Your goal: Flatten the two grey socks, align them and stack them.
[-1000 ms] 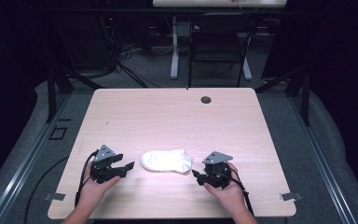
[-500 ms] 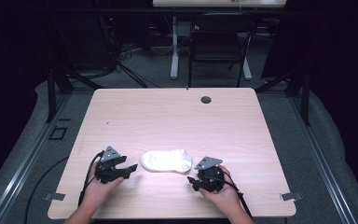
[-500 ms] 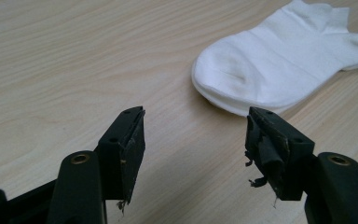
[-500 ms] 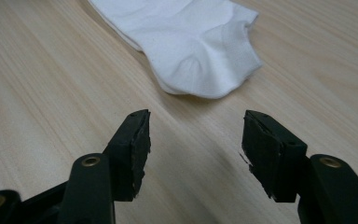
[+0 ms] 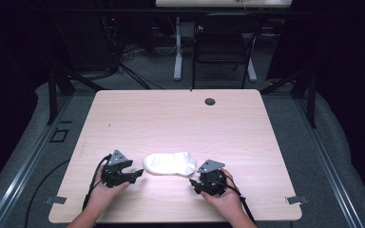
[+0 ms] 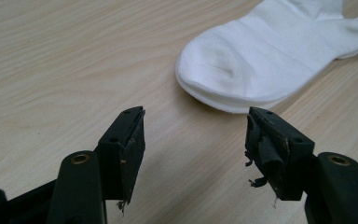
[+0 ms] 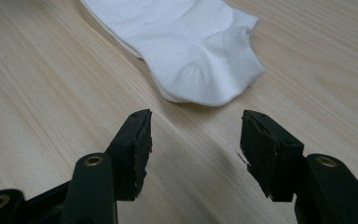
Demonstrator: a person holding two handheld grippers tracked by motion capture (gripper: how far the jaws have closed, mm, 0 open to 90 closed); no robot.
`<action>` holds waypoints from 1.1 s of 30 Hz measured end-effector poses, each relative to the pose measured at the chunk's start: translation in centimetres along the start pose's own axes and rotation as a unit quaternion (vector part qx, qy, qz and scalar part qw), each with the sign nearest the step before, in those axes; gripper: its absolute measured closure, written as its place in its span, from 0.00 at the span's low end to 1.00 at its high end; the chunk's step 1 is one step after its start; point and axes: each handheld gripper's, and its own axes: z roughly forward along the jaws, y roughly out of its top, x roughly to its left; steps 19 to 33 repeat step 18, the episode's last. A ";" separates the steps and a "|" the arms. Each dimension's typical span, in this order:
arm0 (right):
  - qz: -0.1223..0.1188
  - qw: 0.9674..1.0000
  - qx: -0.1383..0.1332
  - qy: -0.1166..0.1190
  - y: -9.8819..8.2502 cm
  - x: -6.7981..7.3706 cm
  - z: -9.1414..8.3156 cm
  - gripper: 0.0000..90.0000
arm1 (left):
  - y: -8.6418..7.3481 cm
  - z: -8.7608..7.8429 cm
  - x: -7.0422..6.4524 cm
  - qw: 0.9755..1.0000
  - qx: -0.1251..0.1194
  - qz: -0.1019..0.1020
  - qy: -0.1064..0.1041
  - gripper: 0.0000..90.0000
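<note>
Sock [image 5: 169, 163] btwn 2 grippers, untouched

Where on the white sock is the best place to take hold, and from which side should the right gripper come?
Probably the cuff end of the sock, approached low from the side of the right gripper. That end faces its open jaws, and its ribbed, layered edge rises slightly off the table.

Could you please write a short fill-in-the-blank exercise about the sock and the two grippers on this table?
1. The white cotton sock lies on the light wooden ____.
2. The sock lies ____ the left gripper and the right gripper.
3. The jaws of both grippers are ____.

Missing words: table; between; open
</note>
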 end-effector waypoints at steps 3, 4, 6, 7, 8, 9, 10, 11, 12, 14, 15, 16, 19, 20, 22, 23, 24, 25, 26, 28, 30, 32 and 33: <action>0.005 1.000 -0.004 -0.001 -0.1 -0.2 0.0 0.48 | 0.0 0.1 -0.1 1.000 0.001 0.003 -0.002 0.42; 0.006 1.000 -0.003 0.000 0.0 -0.2 0.0 0.48 | 0.0 0.1 -0.1 1.000 0.001 0.003 -0.002 0.42; 0.010 1.000 -0.004 -0.003 -0.1 -0.4 -0.1 0.48 | 0.0 0.2 -0.2 1.000 0.003 0.005 -0.004 0.42; 0.010 1.000 -0.004 -0.003 -0.1 -0.4 -0.1 0.48 | 0.0 0.2 -0.2 1.000 0.003 0.005 -0.004 0.42; 0.012 1.000 -0.003 -0.003 -0.1 -0.4 -0.1 0.48 | 0.0 0.2 -0.3 1.000 0.003 0.004 -0.005 0.42; 0.014 1.000 -0.003 -0.004 -0.1 -0.5 0.0 0.48 | 0.0 0.2 -0.3 1.000 0.003 0.004 -0.006 0.42; 0.015 1.000 -0.002 -0.004 -0.1 -0.6 0.0 0.48 | 0.1 0.2 -0.3 1.000 0.003 0.004 -0.006 0.42; 0.018 1.000 -0.002 -0.004 -0.2 -0.6 0.0 0.48 | 0.1 0.2 -0.3 1.000 0.003 0.004 -0.006 0.42; 0.019 1.000 -0.002 -0.003 -0.2 -0.7 0.0 0.48 | 0.0 0.2 -0.3 1.000 0.004 0.007 -0.006 0.42; 0.021 1.000 0.000 -0.003 -0.2 -0.7 0.0 0.48 | 0.0 0.3 -0.3 1.000 0.004 0.007 -0.006 0.42; 0.021 1.000 0.000 -0.003 -0.2 -0.7 0.0 0.48 | 0.0 0.3 -0.3 1.000 0.004 0.009 -0.006 0.42; 0.022 1.000 -0.001 -0.002 -0.2 -0.8 0.0 0.48 | 0.1 0.3 -0.4 1.000 0.004 0.007 -0.007 0.42; 0.025 1.000 -0.007 -0.005 -0.2 -0.8 0.1 0.48 | 0.1 0.3 -0.4 1.000 0.003 0.007 -0.006 0.42; 0.025 1.000 -0.007 -0.005 -0.2 -0.8 0.1 0.48 | 0.1 0.3 -0.4 1.000 0.003 0.007 -0.006 0.42; 0.025 1.000 -0.007 -0.005 -0.2 -0.8 0.1 0.48 | 0.1 0.3 -0.4 1.000 0.003 0.007 -0.006 0.42; 0.025 1.000 -0.007 -0.005 -0.2 -0.8 0.1 0.48 | 0.1 0.3 -0.4 1.000 0.003 0.007 -0.006 0.42; 0.025 1.000 -0.007 -0.005 -0.2 -0.8 0.1 0.48 | 0.1 0.3 -0.4 1.000 0.003 0.007 -0.006 0.42; 0.025 1.000 -0.007 -0.005 -0.2 -0.8 0.1 0.48 | 0.1 0.3 -0.4 1.000 0.003 0.007 -0.006 0.42; 0.025 1.000 -0.007 -0.005 -0.2 -0.8 0.1 0.48 | 0.1 0.3 -0.4 1.000 0.003 0.007 -0.006 0.42; 0.025 1.000 -0.007 -0.005 -0.2 -0.8 0.1 0.48 | 0.1 0.3 -0.4 1.000 0.003 0.007 -0.006 0.42; 0.025 1.000 -0.007 -0.005 -0.2 -0.8 0.1 0.48 | 0.1 0.3 -0.4 1.000 0.003 0.007 -0.006 0.42; 0.025 1.000 -0.007 -0.005 -0.2 -0.8 0.1 0.48 | 0.1 0.3 -0.4 1.000 0.003 0.007 -0.006 0.42; 0.025 1.000 -0.007 -0.005 -0.2 -0.8 0.1 0.48 | 0.1 0.3 -0.4 1.000 0.003 0.007 -0.006 0.42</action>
